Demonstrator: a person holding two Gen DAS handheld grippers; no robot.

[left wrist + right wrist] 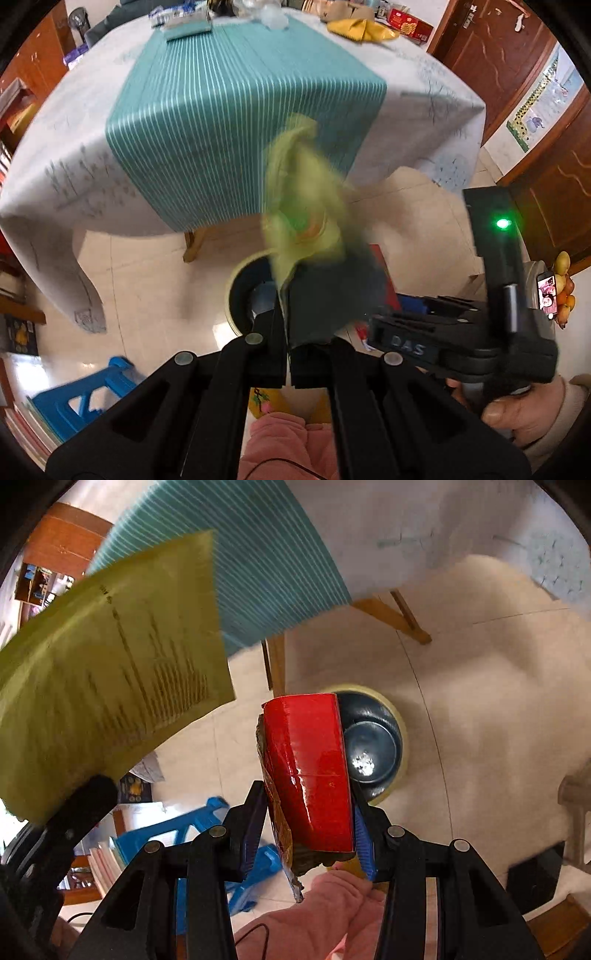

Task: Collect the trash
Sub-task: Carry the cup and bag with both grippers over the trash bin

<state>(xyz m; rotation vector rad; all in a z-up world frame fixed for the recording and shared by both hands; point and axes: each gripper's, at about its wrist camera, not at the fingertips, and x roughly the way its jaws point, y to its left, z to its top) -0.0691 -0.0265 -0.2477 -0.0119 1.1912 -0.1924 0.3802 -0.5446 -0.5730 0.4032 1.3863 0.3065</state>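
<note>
Left wrist view: the left gripper [287, 343] has its black fingers pressed together on the bottom edge of a crumpled yellow-green plastic wrapper [303, 206], which stands up blurred above the fingertips. Just behind and below it sits a round bin with a pale yellow rim and a dark liner [242, 291] on the cream tiled floor [147, 280]. To the right, the right gripper [402, 339] shows from the side, gripped by a hand [517, 410] in a light sleeve. Beyond stands a table under a white printed cloth [66, 155] with a teal striped runner [229, 110]. A blue plastic stool [88, 395] lies lower left.

In the right wrist view, the right gripper [310, 812] pinches a glossy red piece of torn cardboard box [306, 768] between its half-spread, blue-padded fingers [364, 845]. The same bin [373, 746] lies directly beyond the red cardboard. The wrapper [110, 657] fills the upper left, its printed side showing.
</note>
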